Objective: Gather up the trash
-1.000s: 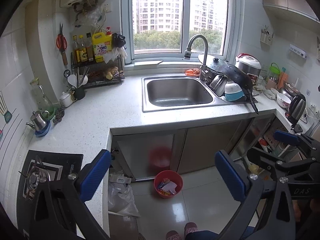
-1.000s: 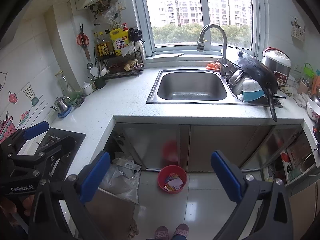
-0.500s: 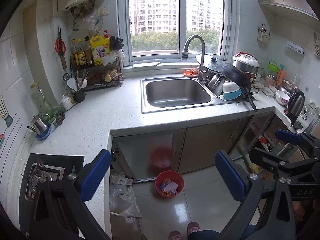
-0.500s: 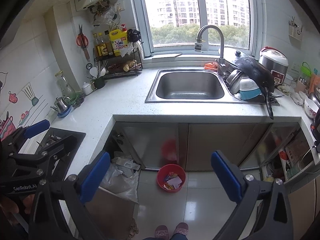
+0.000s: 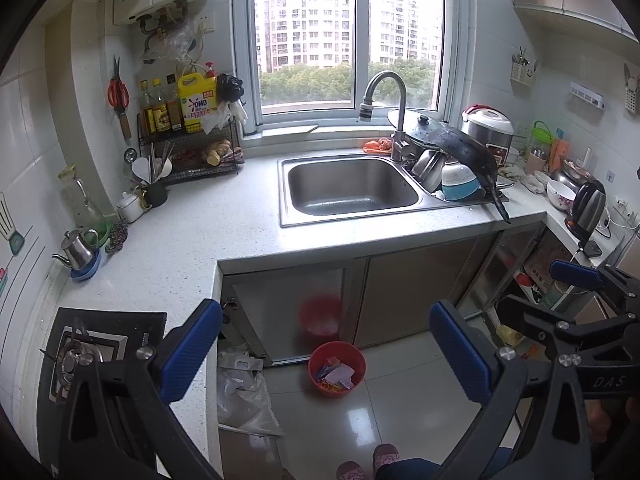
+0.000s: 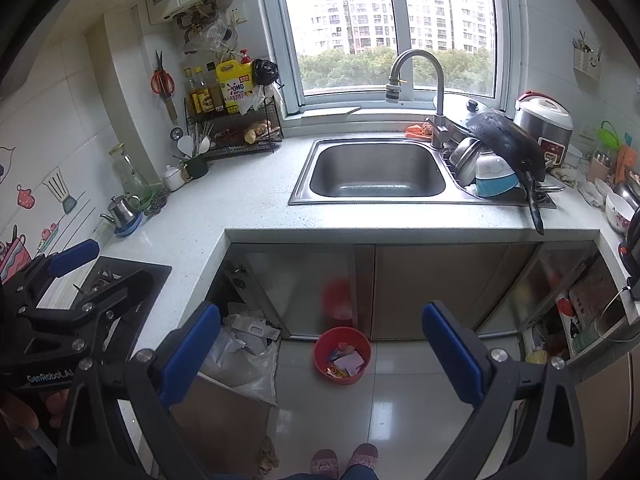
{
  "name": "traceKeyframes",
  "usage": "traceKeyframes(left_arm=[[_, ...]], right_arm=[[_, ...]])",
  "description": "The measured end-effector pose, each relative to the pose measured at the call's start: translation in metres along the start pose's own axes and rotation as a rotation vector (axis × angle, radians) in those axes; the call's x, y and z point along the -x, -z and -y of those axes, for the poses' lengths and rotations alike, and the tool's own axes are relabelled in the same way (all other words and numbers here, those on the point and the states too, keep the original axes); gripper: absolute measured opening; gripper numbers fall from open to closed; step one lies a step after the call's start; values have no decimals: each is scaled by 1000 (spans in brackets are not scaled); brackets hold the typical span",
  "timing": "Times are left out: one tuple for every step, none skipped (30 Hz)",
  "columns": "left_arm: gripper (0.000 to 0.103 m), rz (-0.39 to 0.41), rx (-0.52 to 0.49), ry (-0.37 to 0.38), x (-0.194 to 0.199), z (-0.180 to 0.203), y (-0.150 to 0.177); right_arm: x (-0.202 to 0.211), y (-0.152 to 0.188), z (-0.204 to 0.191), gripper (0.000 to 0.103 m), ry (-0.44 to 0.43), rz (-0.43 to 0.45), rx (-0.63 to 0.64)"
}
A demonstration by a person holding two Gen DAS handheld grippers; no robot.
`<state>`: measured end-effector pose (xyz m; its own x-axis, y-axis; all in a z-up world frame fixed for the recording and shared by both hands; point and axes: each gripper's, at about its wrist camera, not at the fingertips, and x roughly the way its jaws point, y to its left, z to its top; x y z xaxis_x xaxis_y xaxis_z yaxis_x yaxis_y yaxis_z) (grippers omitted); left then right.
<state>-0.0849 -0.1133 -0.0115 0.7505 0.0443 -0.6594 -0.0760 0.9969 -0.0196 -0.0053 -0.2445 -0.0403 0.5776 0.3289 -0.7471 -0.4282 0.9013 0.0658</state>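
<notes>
Both claws up over kitchen floor, nothing gripped.
I've got left claw [image 5: 326,354] & right claw [image 6: 320,354] spread wide, empty, side by side. Red bin [image 6: 342,355] w/ paper trash sits on floor below sink [image 6: 378,172], against cabinet doors; surface [image 5: 192,240] bare btwn stove and sink.

Both fisheye views look from standing height, forward and slightly down, well back from the L-shaped worktop [image 5: 192,232] and facing the window [image 5: 348,32]. The left wrist view stands further left, nearer the stove [image 5: 80,354]; the right wrist view sits more squarely before the sink [image 6: 378,170]. Both share the sink, the red bin [image 5: 337,369] on the floor and the person's slippers [image 6: 344,460].
</notes>
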Motion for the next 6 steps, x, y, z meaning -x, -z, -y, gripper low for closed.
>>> traceKeyframes(left_arm=[[103, 0, -1, 2, 0, 0, 0], [103, -1, -2, 3, 0, 0, 0], [103, -1, -2, 4, 0, 0, 1], [103, -1, -3, 4, 0, 1, 1], [103, -2, -2, 5, 0, 1, 1], [103, -5, -2, 7, 0, 1, 1]], right_arm=[[0, 0, 0, 101, 1, 0, -1], [0, 0, 0, 101, 2, -1, -3], [0, -1, 0, 101, 3, -2, -3], [-1, -1, 0, 101, 3, -2, -2], [-1, -1, 0, 101, 1, -4, -3], [-2, -1, 0, 101, 1, -6, -6]])
